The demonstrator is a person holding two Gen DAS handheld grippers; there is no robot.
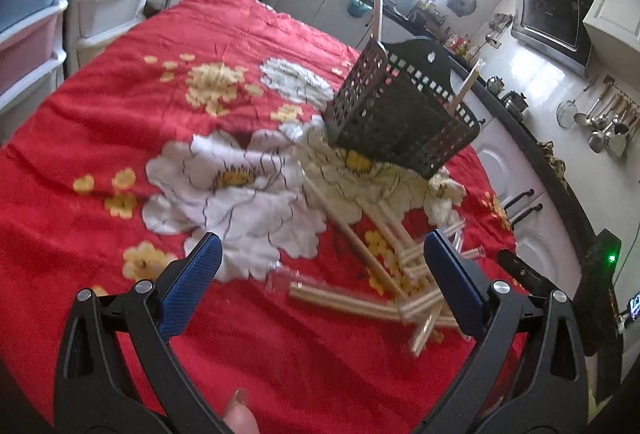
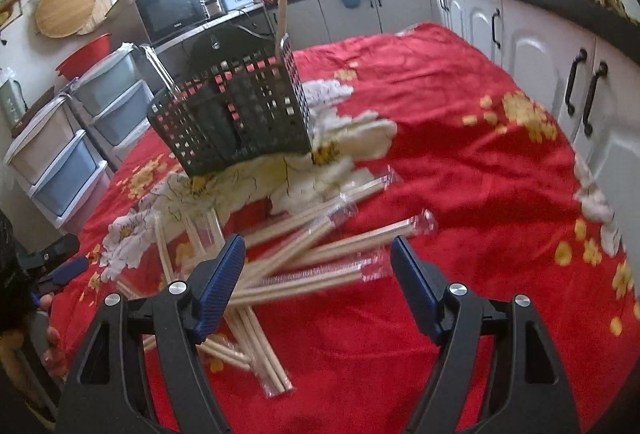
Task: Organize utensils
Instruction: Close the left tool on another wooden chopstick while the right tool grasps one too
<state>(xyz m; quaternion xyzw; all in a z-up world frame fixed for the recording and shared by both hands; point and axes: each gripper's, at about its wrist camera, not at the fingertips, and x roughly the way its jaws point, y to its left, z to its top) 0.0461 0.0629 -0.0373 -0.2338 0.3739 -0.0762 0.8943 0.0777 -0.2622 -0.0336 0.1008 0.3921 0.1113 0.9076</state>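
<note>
Right wrist view: your right gripper [image 2: 318, 258] gapes empty over wrapped chopsticks [image 2: 304, 254] before the black basket [image 2: 236, 117]; left gripper [image 1: 322, 266] likewise agape. Approach step; next, clamp one pair.

Wrapped chopstick pairs [image 2: 320, 266] lie scattered in a messy pile just in front of the black mesh basket [image 2: 240, 113].

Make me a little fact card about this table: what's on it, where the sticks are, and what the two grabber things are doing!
surface: table under a red flowered cloth
holder: black perforated basket, upright on the cloth, something long standing in it
sticks: wrapped chopsticks, scattered in a loose pile on the cloth in front of the basket
left gripper: open, empty, above the pile
right gripper: open, empty, above the pile
sorted so far: most chopsticks not yet in the basket
</note>
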